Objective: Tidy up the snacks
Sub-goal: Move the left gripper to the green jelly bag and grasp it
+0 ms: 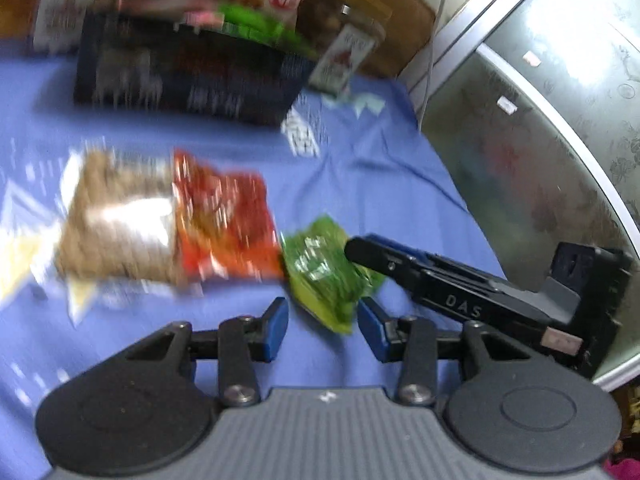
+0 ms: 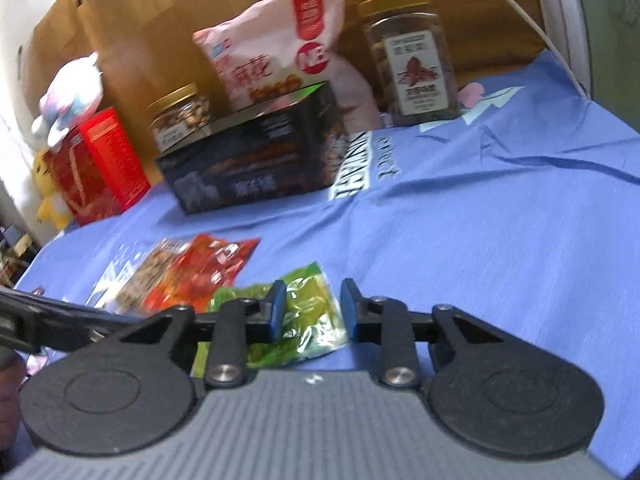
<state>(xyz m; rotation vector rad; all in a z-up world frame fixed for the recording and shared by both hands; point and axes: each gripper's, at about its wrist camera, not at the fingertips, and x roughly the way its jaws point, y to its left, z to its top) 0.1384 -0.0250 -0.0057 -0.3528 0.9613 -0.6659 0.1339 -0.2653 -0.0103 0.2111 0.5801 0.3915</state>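
A green snack packet (image 1: 320, 270) lies flat on the blue cloth (image 1: 360, 168), with a red packet (image 1: 228, 220) and a brown packet (image 1: 120, 220) to its left. My left gripper (image 1: 324, 328) is open, and the green packet's near corner sits just ahead of its blue pads. My right gripper (image 1: 354, 250) comes in from the right, its tip over the green packet. In the right wrist view that gripper (image 2: 312, 306) is open, and the green packet (image 2: 308, 320) lies below and between its fingers, which do not press on it. The red packet (image 2: 208, 268) lies further left.
A black box (image 2: 256, 164) stands behind the packets, with a pink bag (image 2: 280, 48) and two gold-lidded jars (image 2: 412, 64) (image 2: 180, 116) behind it. A red box (image 2: 100, 160) and plush toys (image 2: 68, 96) stand at the far left. A grey cabinet (image 1: 540, 140) borders the cloth on the right.
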